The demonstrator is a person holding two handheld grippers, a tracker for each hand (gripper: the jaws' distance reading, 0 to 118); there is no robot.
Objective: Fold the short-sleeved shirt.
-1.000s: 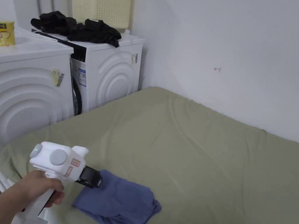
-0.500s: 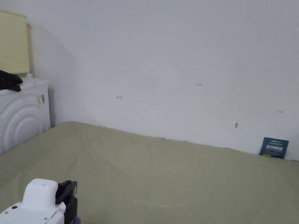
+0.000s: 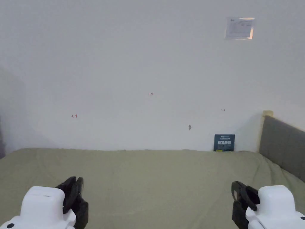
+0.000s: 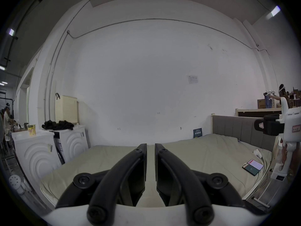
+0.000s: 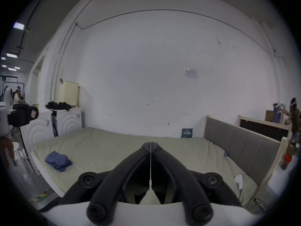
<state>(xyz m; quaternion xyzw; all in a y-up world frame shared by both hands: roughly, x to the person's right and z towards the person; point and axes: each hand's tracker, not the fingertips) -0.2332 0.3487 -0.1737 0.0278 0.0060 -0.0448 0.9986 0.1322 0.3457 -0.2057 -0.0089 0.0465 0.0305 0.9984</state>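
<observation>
The blue short-sleeved shirt lies folded in a small bundle on the green bed, near its left front corner. Neither gripper touches it. In the head view my left gripper and right gripper are held side by side low over the bed, pointing at the white wall. The left gripper has its jaws almost together, a narrow slit between them and nothing in it. The jaws of the right gripper meet with nothing held.
Two white washing machines stand left of the bed, with black clothes on top. A grey headboard closes the right end. A phone and a white object lie near it. A dark card leans on the wall.
The head camera has swung right, away from the washing machines and the shirt. My left gripper, which was at the shirt's edge, is now raised clear of it. The right gripper has come into view.
</observation>
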